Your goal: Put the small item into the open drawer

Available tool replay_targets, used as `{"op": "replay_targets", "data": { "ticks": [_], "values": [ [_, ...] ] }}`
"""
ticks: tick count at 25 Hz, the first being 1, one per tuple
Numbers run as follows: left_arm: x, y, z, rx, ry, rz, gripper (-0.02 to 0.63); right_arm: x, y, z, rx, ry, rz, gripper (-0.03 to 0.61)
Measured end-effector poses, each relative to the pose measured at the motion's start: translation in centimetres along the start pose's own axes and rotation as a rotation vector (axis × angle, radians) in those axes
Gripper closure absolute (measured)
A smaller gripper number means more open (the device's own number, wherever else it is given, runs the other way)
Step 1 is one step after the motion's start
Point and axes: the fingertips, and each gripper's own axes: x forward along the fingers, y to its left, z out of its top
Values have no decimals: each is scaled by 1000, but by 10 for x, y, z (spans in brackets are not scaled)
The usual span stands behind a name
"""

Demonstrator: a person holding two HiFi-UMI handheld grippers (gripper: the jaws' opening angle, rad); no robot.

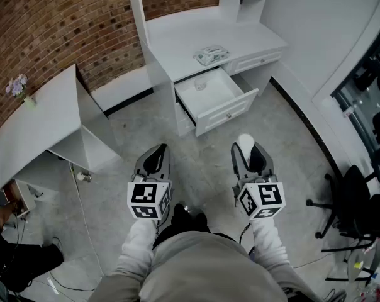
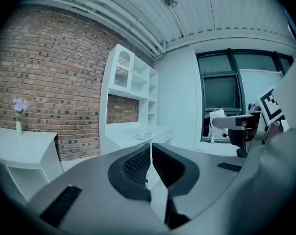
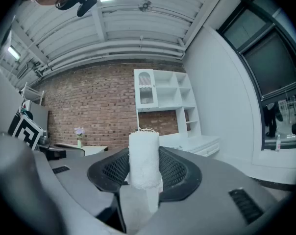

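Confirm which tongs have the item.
The right tongs: they are shut on a white roll that sticks up between them. The left tongs are shut with nothing between them.

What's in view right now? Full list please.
brick wall: 1, red-brown, far left
desk: 1, white, with shelves, against the wall
drawer: 1, white, pulled open at the desk front
packet: 1, pale, on the desk above the drawer
side table: 1, white, left
flowers: 1 bunch, purple, on the side table
office chair: 1, black, right edge
roll: 1, white, upright between the right jaws
left gripper: 1, grey-black, shut, empty
right gripper: 1, grey-black, closed on the roll
sleeves: 2, white, bottom
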Motion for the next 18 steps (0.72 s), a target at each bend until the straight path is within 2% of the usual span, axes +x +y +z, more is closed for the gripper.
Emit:
{"op": "replay_targets", "data": {
  "ticks": [18],
  "values": [
    [-4, -39, -6, 9, -6, 3, 588, -30, 1, -7, 53, 17, 99, 383]
  ]
}}
